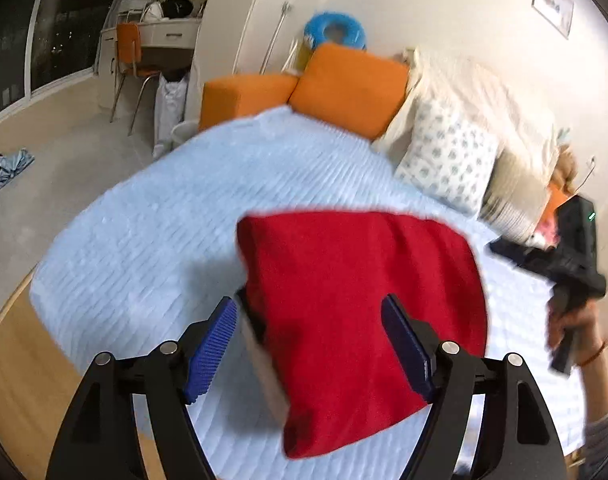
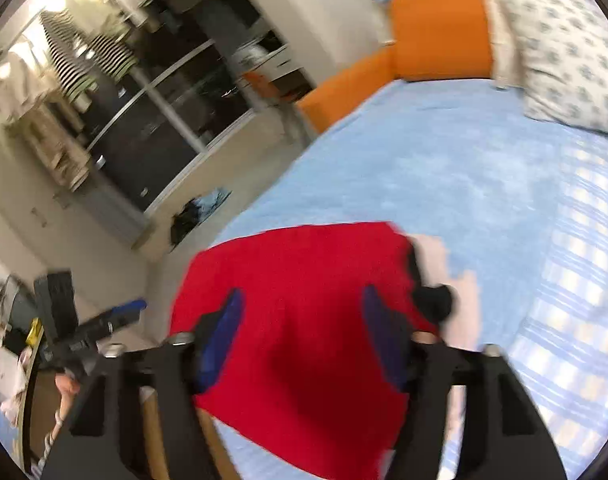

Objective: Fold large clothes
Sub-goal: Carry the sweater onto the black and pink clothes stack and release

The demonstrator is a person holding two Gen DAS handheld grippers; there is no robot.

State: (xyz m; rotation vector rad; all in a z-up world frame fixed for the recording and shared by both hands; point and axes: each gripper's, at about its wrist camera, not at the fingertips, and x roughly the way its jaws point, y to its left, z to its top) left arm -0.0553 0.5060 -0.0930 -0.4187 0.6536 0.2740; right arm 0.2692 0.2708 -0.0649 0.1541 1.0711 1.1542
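Note:
A red garment (image 1: pixel 360 304), folded into a compact rectangle with a white and black layer at one edge, lies on the light blue bedspread (image 1: pixel 176 220). My left gripper (image 1: pixel 316 344) is open just above its near end, blue pads on either side. In the right wrist view the same red garment (image 2: pixel 304 320) lies below my right gripper (image 2: pixel 300 332), which is open with nothing between its pads. The right gripper also shows in the left wrist view (image 1: pixel 572 276), held in a hand at the right edge.
Orange cushions (image 1: pixel 344 88) and patterned pillows (image 1: pixel 448 156) line the bed's far side. A dark garment (image 1: pixel 508 248) lies by the pillows. Clothes (image 1: pixel 12 168) lie on the floor left of the bed. A desk with an orange chair (image 1: pixel 128 52) stands by the window.

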